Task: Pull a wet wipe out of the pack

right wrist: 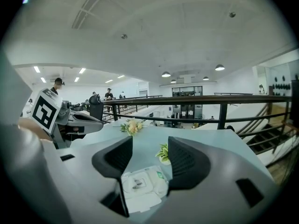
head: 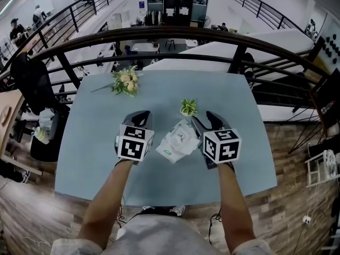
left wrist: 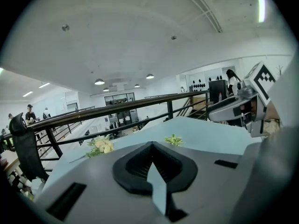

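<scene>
- The pale blue table point(head: 249, 142) fills the middle of the head view. Everything named below except the railing is on or above it.
- A dark metal railing point(head: 175, 33) curves past the table's far edge.
- The left gripper point(head: 142, 115) is held over the near left part of the table. In the left gripper view its fingers point(left wrist: 135, 164) are pressed together at the tips with nothing between them. Only a sliver of tabletop shows through the slit lower down.
- The right gripper point(right wrist: 150, 143) is held over the near right part of the table, level with the left one. Its fingers point(right wrist: 187, 164) are spread wide apart and clamp nothing.
- The wet wipe pack point(head: 179, 139) lies flat on the table between the two grippers, just beside the right gripper's left finger. In the right gripper view it shows low in the gap between the spread fingers, label side up. I cannot tell whether either finger touches it.
- A bouquet point(head: 126, 82) of pale flowers lies at the far left of the table, well apart from the pack.
- A small green plant point(head: 188, 107) stands just beyond the pack's far edge, near the right gripper's fingertips.
</scene>
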`<state>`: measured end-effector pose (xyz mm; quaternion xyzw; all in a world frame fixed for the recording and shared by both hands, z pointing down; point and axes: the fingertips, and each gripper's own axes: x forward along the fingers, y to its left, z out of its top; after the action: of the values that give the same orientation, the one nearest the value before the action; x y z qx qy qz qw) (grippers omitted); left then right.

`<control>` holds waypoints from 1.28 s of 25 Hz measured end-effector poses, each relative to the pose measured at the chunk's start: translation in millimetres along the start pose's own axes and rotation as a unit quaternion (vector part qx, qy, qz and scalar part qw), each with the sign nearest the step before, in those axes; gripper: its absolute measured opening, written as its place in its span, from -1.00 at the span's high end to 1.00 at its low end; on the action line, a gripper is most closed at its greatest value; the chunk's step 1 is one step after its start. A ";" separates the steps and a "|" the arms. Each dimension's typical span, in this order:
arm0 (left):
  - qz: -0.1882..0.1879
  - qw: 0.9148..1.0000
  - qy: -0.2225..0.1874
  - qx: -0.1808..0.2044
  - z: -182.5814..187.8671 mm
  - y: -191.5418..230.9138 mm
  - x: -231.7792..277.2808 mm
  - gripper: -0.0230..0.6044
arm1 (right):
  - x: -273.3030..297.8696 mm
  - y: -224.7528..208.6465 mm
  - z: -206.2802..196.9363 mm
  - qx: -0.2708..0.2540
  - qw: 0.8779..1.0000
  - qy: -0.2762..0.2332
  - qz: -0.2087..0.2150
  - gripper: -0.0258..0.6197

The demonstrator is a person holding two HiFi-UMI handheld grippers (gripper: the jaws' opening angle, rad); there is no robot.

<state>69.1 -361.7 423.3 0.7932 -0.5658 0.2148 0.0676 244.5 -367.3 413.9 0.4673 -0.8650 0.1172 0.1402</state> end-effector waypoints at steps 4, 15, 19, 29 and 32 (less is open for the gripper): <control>-0.011 1.000 -0.002 0.001 -5.0 4.2 0.7 0.95 | 5.2 8.2 -8.8 0.001 1.000 0.015 -0.004 0.24; -0.036 0.999 0.015 -0.004 -26.3 9.4 7.5 0.95 | 21.7 23.6 -43.5 -0.005 0.998 0.069 -0.006 0.24; -0.043 0.999 0.019 -0.006 -33.3 8.4 12.0 0.95 | 27.2 27.9 -58.2 -0.005 0.996 0.088 -0.001 0.24; -0.056 0.998 0.025 -0.013 -44.0 3.0 15.7 0.95 | 37.2 40.2 -88.0 -0.006 0.992 0.128 0.015 0.24; -0.056 0.998 0.026 -0.016 -46.6 3.7 15.4 0.95 | 40.3 44.1 -99.4 -0.008 0.989 0.143 0.022 0.24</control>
<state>57.5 -360.1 471.1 0.8169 -0.5217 0.2217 0.1067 199.4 -341.8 517.7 0.4252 -0.8470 0.1796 0.2638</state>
